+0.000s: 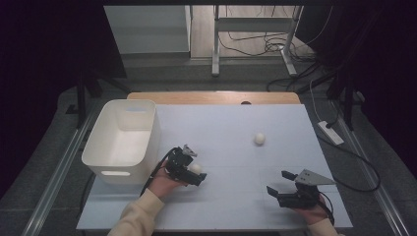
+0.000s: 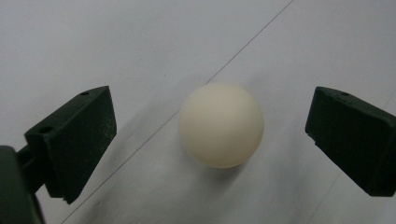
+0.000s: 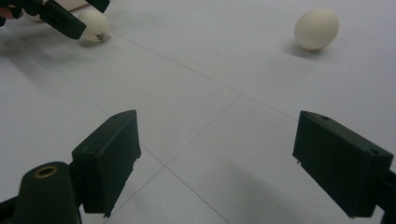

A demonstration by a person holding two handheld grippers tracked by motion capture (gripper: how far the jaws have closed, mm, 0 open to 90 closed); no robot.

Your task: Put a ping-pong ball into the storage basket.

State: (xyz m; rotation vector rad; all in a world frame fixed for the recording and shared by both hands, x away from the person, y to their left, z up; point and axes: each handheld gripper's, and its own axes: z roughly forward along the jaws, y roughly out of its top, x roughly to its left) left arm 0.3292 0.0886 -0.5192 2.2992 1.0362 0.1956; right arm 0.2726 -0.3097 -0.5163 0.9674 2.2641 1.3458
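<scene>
Our left gripper (image 2: 212,135) sits low over the surface (image 1: 231,196) with its jaws spread wide, and the white ball (image 2: 221,125) rests between them, clear of both pads. In the high view that ball (image 1: 195,168) lies just right of the white bin (image 1: 123,142). Our right gripper (image 3: 219,158) is also parted, holding nothing, well apart to the right. A second white ball (image 1: 259,138) rests farther out, near the surface's middle.
</scene>
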